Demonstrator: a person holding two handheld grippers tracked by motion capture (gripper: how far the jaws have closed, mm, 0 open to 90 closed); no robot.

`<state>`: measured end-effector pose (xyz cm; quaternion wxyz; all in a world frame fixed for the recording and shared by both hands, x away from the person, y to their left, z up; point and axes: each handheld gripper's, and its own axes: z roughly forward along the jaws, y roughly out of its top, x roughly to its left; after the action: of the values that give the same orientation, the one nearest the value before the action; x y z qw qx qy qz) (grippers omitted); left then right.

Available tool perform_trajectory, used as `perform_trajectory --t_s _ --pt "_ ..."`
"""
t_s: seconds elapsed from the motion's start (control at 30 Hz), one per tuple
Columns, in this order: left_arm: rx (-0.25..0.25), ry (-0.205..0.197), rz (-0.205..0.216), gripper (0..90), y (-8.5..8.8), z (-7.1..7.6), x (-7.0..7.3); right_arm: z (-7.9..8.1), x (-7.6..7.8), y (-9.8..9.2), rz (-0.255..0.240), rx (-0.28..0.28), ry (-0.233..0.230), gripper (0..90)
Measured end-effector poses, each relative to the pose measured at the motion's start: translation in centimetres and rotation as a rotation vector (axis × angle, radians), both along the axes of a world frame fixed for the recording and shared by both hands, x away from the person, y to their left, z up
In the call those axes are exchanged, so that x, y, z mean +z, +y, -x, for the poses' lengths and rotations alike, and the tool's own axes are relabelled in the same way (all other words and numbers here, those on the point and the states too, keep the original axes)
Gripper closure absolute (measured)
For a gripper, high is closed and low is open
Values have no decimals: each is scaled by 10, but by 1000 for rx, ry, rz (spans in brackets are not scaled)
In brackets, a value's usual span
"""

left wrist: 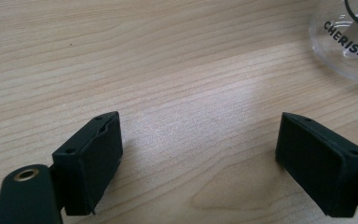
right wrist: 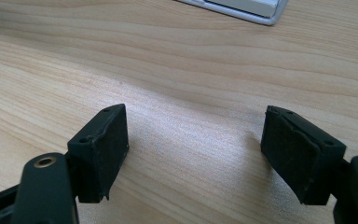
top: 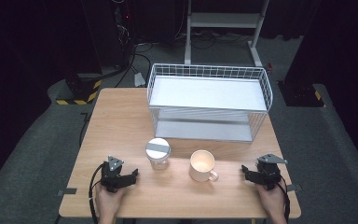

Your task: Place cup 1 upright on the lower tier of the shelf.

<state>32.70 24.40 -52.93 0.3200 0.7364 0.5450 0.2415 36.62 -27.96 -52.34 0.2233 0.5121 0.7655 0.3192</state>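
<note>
- Pale wood grain runs across the tabletop point(top: 121, 126), smooth and faintly glossy, so anything nudged on it would likely slide rather than grip.
- The left hand-held gripper point(top: 133, 176) rests at about 7 o'clock on the tabletop, jaws spread wide with nothing between them; in the left gripper view its blocky black pads point(left wrist: 100, 161) have a matte, rubbery look.
- The right hand-held gripper point(top: 245, 171) sits at about 5 o'clock, jaws likewise wide and empty, pointing inward toward the mug.
- The glass jar point(top: 158, 154) stands upright just right of the left hand-held gripper, toward 6 o'clock — clear rounded walls, a flat white lid with a grey strip across it, and printed lettering on the glass.
- The cream mug point(top: 202, 165) stands upright beside the jar, apart from it, glazed and round, its handle turned toward 4 o'clock.
- The white wire shelf rack point(top: 209, 100) fills the 12 o'clock side, two flat tiers inside thin mesh walls.
- Risks, as I judge them: smooth glass could slip from the pads or tip if gripped high; a sweeping approach could knock jar into mug; the mug's handle may foul a jaw — and the rack's raised rim could catch either item on the way in.
</note>
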Motion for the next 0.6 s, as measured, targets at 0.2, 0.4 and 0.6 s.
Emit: perform_trajectory --t_s 0.2,0.4,0.6 --pt "6 -1 6 153 0 0 0 0 0 0 0 0 0 234" --pt "12 2 1 154 -1 0 0 0 0 0 0 -1 0 234" --pt "12 3 2 151 -1 0 0 0 0 0 0 -1 0 235"
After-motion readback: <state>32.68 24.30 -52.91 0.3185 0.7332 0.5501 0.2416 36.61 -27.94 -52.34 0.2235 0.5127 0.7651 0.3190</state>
